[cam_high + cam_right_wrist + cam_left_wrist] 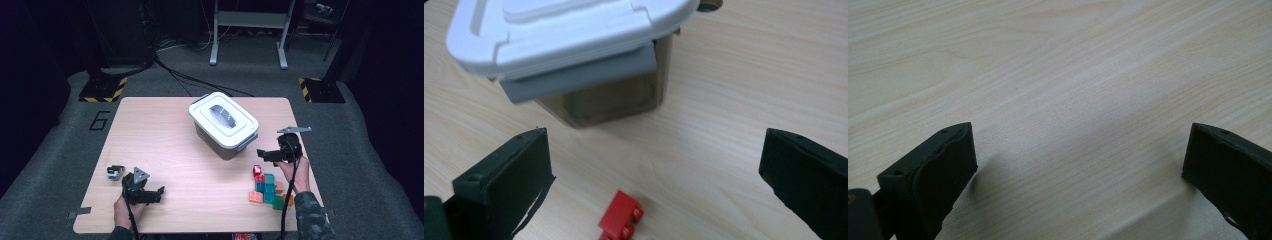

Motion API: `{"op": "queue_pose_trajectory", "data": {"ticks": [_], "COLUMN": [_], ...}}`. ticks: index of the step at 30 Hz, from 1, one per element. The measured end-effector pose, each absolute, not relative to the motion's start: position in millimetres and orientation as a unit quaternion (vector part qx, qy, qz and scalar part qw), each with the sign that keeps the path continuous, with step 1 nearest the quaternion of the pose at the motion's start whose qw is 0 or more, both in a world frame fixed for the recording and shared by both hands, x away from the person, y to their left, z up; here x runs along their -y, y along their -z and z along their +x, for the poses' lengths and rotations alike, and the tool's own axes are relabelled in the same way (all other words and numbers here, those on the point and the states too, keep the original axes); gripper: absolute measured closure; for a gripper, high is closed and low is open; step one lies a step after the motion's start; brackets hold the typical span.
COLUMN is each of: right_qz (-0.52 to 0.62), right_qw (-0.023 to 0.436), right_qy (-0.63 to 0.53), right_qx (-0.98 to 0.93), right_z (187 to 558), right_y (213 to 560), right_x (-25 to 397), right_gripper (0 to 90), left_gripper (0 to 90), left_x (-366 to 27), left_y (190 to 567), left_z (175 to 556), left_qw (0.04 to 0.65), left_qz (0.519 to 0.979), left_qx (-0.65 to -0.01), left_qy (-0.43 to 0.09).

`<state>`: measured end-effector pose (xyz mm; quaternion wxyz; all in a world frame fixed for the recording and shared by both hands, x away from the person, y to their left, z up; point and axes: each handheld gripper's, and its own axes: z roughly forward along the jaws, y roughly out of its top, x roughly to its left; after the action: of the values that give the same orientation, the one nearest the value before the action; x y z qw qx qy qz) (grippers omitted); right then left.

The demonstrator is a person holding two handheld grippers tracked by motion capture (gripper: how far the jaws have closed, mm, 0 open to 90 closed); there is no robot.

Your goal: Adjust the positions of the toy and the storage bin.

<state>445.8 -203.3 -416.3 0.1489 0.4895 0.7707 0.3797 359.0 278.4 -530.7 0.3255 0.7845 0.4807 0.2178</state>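
Note:
A lidded storage box (223, 124) with a white lid, a grey handle and grey side clasps stands on the wooden table (165, 135); it also appears in the right gripper view (574, 45). My right gripper (263, 155) is open just right of the box, above a red brick (257, 170) (621, 222). Several coloured bricks (270, 190) lie in a cluster near the right front edge. My left gripper (159, 194) rests low over bare wood at the front left; in its own view the gripper (1075, 165) is open with nothing between its jaws.
A small black-and-white object (115, 172) lies on the table just left of my left hand. Beyond the table are grey carpet, cables and a metal frame (250, 30). A "6" is marked on the floor (99, 120).

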Motion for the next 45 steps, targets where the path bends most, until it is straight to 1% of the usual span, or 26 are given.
{"op": "queue_pose_trajectory", "data": {"ticks": [4, 9, 14, 17, 19, 21, 22, 23, 25, 28, 36, 37, 41, 45], "right_qz": [0.487, 0.483, 0.479, 0.477, 0.481, 0.487, 0.492, 0.492, 0.501, 0.519, 0.525, 0.523, 0.526, 0.535], "right_qw": [0.146, 0.148, 0.157, 0.159, 0.162, 0.163, 0.166, 0.17, 0.171, 0.169, 0.163, 0.17, 0.171, 0.159], "right_qy": [-0.384, -0.391, -0.396, -0.395, -0.393, -0.394, -0.392, -0.388, -0.382, -0.368, -0.347, -0.343, -0.336, -0.336], "right_qx": [-0.77, -0.769, -0.767, -0.769, -0.767, -0.762, -0.759, -0.761, -0.757, -0.753, -0.76, -0.761, -0.762, -0.759], "right_z": [456, 468, 481, 490, 496, 503, 505, 509, 516, 527, 541, 541, 539, 533], "right_y": [408, 399, 391, 387, 386, 384, 383, 383, 383, 384, 388, 388, 386, 384], "right_x": [194, 186, 178, 174, 173, 172, 171, 171, 171, 169, 164, 162, 159, 160], "right_gripper": [0.0, 0.2, 2.3, 5.3, 9.7, 16.7, 21.9, 25.0, 36.0, 46.8, 67.4, 68.8, 69.8, 71.0], "left_gripper": [0.6, 0.7, 1.2, 1.6, 1.8, 2.1, 2.2, 2.4, 2.8, 3.3, 3.6, 3.6, 3.7, 3.7], "left_x": [-276, -277, -277, -277, -277, -277, -277, -277, -277, -277, -277, -277, -277, -277], "left_y": [532, 532, 532, 531, 531, 531, 531, 531, 531, 531, 531, 531, 531, 531], "left_z": [359, 359, 359, 359, 359, 359, 359, 359, 359, 359, 359, 359, 359, 359], "left_qw": [0.334, 0.329, 0.33, 0.33, 0.33, 0.33, 0.33, 0.33, 0.33, 0.331, 0.331, 0.331, 0.331, 0.33], "left_qz": [0.777, 0.782, 0.782, 0.783, 0.783, 0.783, 0.783, 0.783, 0.784, 0.785, 0.786, 0.785, 0.786, 0.786], "left_qx": [-0.485, -0.48, -0.48, -0.478, -0.478, -0.477, -0.477, -0.477, -0.475, -0.475, -0.474, -0.474, -0.474, -0.473], "left_qy": [-0.222, -0.223, -0.223, -0.223, -0.224, -0.224, -0.224, -0.225, -0.223, -0.223, -0.221, -0.222, -0.221, -0.221]}}
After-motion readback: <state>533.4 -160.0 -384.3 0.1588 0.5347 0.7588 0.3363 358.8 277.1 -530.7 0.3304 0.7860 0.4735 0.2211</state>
